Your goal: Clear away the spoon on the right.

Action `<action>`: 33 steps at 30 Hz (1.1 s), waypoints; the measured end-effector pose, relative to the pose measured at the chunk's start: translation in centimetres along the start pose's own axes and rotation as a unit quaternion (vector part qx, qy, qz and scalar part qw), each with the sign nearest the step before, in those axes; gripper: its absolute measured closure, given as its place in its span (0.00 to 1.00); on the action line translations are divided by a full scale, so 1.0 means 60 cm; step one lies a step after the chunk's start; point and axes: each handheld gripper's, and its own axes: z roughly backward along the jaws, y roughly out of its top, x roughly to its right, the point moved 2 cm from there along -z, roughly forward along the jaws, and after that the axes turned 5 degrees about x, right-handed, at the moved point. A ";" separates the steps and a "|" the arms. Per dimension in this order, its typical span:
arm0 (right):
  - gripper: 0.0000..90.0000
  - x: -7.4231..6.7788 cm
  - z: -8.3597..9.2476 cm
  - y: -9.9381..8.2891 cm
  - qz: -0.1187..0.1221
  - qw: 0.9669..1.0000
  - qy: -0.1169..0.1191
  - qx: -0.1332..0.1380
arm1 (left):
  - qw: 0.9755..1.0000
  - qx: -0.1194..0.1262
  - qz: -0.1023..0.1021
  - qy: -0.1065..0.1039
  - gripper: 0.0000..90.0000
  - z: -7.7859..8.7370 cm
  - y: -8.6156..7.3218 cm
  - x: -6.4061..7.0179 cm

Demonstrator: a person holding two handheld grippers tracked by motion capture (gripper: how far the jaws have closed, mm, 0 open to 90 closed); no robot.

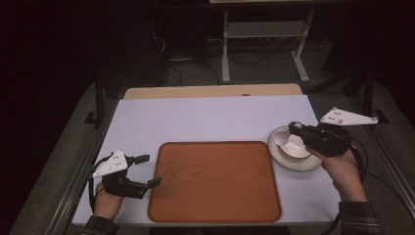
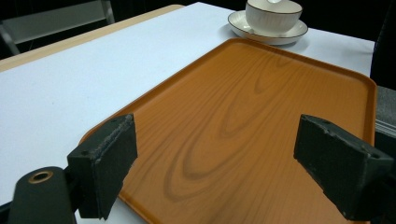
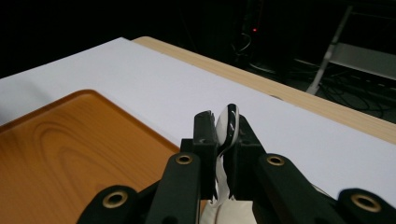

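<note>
The tray (image 1: 215,181) lies bare across the lower middle of the high view, and the white table (image 1: 205,117) above it is open; a bowl (image 1: 292,145) (on its saucer (image 1: 288,161)) blocks the right.

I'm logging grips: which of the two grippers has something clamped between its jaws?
The right gripper: its jaws are shut on a white spoon above the cup. The left gripper is open beside the tray.

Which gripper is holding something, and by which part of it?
The right gripper holds a white spoon, jaws closed on its handle end. The left gripper is open, holding nothing.
</note>
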 end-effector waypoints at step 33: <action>0.92 -0.070 -0.094 -0.055 0.012 0.989 0.109 -0.102 | 1.000 0.000 0.001 -0.001 0.14 0.000 0.000 0.000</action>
